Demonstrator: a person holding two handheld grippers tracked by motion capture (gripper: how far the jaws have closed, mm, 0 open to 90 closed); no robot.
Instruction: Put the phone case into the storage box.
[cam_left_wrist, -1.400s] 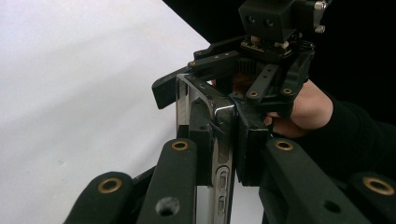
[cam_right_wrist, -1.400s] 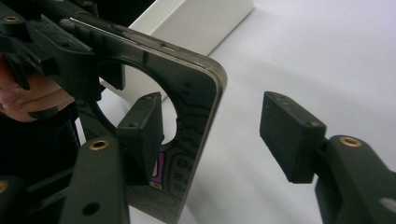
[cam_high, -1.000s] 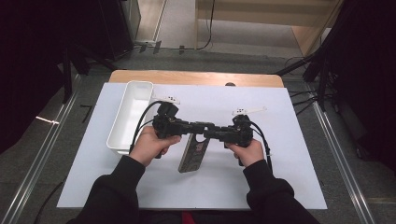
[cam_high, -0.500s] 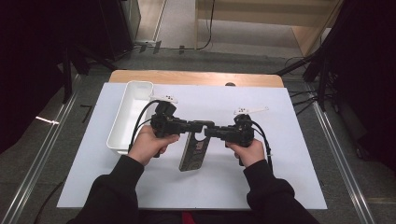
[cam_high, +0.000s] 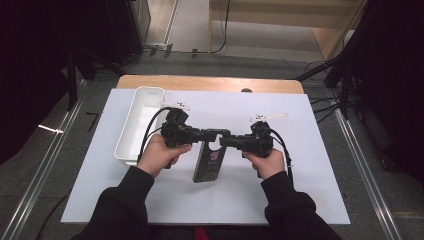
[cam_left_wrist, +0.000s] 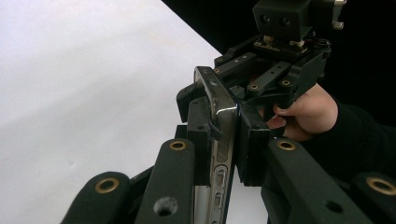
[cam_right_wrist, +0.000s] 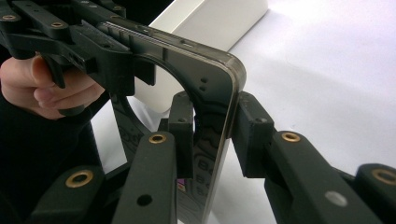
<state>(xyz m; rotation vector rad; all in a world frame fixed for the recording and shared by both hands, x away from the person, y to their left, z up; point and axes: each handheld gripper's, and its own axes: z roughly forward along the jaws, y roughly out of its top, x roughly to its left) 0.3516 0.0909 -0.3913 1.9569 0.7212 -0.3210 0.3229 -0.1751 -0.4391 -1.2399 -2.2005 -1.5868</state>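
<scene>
While the phone case (cam_high: 207, 161) is held above the white mat (cam_high: 310, 150) between both tools, its upper end sits clamped from two sides: the left gripper (cam_high: 216, 134) pinches one top corner, and the right gripper (cam_high: 225, 141), whose jaws have just been closing, pinches the other. Its lower end hangs toward the person. Pickup appears complete; placement, possibly into the white tray (cam_high: 131, 131) just beside the left hand (cam_high: 159, 154), remains.

Left gripper (cam_high: 212, 134) and right gripper (cam_high: 225, 141) face each other, jaws clamped
</scene>
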